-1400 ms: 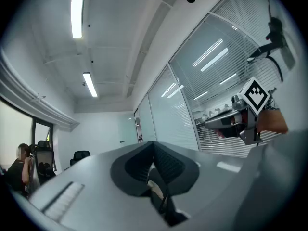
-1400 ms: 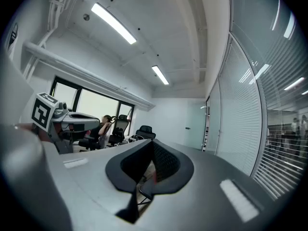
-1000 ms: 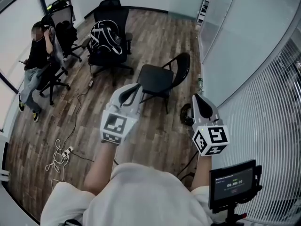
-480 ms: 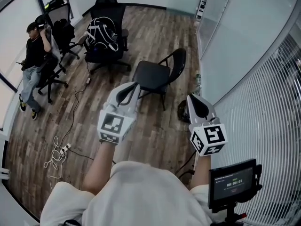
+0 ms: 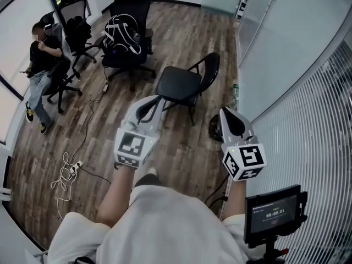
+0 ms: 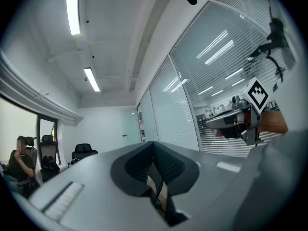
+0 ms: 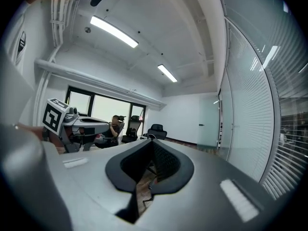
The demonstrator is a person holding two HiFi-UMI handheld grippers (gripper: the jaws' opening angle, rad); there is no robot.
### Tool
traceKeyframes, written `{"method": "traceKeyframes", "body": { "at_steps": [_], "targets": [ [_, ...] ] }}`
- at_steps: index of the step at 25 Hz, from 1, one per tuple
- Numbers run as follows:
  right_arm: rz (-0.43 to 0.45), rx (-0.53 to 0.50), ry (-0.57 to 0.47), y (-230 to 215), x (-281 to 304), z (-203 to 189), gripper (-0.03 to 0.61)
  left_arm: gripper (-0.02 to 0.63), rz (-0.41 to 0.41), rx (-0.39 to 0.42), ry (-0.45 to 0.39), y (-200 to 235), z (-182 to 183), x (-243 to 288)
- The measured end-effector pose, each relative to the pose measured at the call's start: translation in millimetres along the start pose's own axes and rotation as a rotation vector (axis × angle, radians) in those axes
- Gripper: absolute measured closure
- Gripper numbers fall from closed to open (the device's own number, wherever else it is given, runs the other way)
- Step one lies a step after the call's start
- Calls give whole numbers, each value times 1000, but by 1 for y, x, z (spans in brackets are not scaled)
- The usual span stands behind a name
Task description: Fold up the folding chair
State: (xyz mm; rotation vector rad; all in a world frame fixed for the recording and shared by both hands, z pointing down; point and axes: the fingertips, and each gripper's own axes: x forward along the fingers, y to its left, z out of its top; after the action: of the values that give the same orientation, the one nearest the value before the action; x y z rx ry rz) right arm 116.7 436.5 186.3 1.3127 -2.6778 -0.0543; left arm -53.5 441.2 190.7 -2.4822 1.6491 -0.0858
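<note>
One black folding chair [image 5: 179, 86] stands open on the wood floor [image 5: 184, 155], ahead of you. Your left gripper [image 5: 156, 101] hangs in front of its seat and your right gripper [image 5: 227, 113] off its right side, both with jaws pressed together on nothing. Office chairs [image 5: 131, 10] stand beyond the folding chair.
</note>
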Motion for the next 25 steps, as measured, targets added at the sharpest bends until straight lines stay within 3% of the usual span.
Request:
{"method": "traceKeyframes", "body": {
  "at_steps": [7,12,25],
  "targets": [
    [18,38,-13,-15,7,-8,577,617,-16,-4,2,-3,-9,20],
    [-20,28,-23,-30,27,-13,577,617,-29,-11,-5,9,-21,42],
    [-53,-10,-10,-70,123,4,575,617,-60,-33,-15,81,-36,131]
  ]
}}
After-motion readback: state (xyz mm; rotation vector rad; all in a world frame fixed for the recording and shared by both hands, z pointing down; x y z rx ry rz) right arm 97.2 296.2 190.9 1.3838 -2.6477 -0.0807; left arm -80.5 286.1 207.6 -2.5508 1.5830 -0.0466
